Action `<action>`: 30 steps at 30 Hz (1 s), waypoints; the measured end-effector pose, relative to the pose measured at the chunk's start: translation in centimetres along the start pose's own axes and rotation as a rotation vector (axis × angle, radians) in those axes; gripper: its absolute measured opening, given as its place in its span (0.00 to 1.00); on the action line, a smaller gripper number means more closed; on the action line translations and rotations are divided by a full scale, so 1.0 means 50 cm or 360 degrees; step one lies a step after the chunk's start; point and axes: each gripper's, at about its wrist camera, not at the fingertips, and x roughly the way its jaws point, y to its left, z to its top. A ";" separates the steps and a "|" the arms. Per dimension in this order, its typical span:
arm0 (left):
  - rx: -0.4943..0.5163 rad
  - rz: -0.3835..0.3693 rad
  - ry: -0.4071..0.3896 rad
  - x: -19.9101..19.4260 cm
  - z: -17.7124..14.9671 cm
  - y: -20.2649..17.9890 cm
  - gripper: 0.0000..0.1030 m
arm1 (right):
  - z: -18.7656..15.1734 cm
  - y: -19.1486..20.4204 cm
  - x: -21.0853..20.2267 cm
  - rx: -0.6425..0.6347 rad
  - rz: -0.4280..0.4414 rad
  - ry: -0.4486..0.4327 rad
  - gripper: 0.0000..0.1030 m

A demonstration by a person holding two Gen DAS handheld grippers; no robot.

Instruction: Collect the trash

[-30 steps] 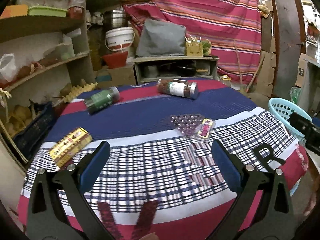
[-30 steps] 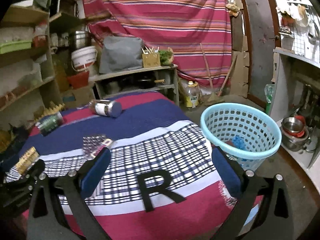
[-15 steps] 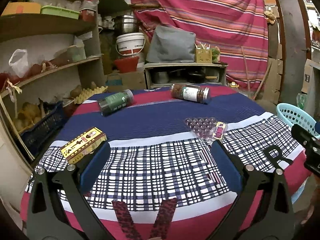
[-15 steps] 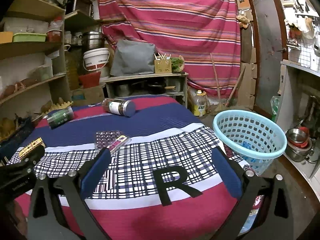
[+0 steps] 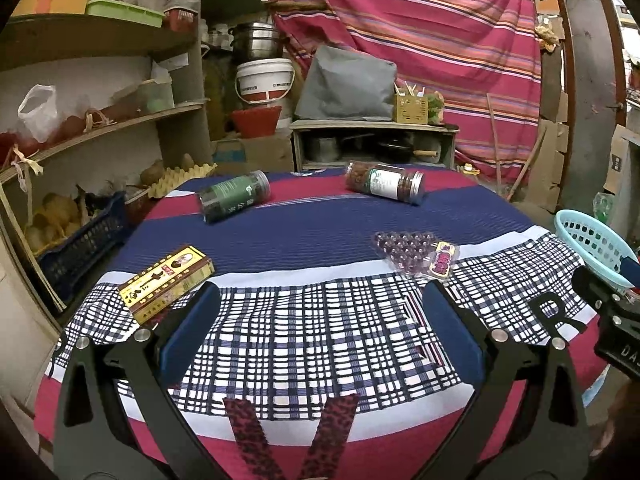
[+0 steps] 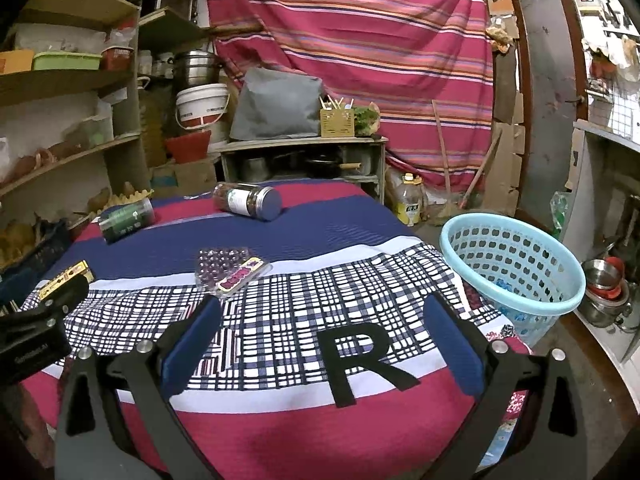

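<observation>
I hold both the left gripper point(image 5: 320, 320) and the right gripper point(image 6: 320, 328) wide open and empty; four items remain on the table point(image 5: 320, 232), while the basket point(image 6: 516, 276) perhaps holds some scraps.

The table cloth point(image 5: 304, 236) runs in bands: crimson, navy, white, then a black-and-white plaid, with a black letter R point(image 6: 360, 364) near the lower middle. Pale blue is the basket point(image 6: 516, 264) at right. A yellow box point(image 5: 166, 282) with red print lies at left. One jar point(image 5: 234, 196) wears a dark green label. Behind hangs a pink-red striped curtain point(image 5: 420, 28).
</observation>
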 end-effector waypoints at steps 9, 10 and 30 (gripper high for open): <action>-0.0009 -0.0028 0.0022 0.001 0.000 0.000 0.95 | -0.005 0.004 0.006 -0.0017 -0.0030 0.0012 0.96; -0.0011 -0.0031 0.0024 0.002 0.000 0.000 0.95 | -0.005 0.004 0.006 -0.0019 -0.0033 0.0013 0.96; -0.0011 -0.0041 0.0021 -0.001 0.000 -0.001 0.95 | -0.008 0.007 0.005 -0.0034 -0.0042 0.0008 0.96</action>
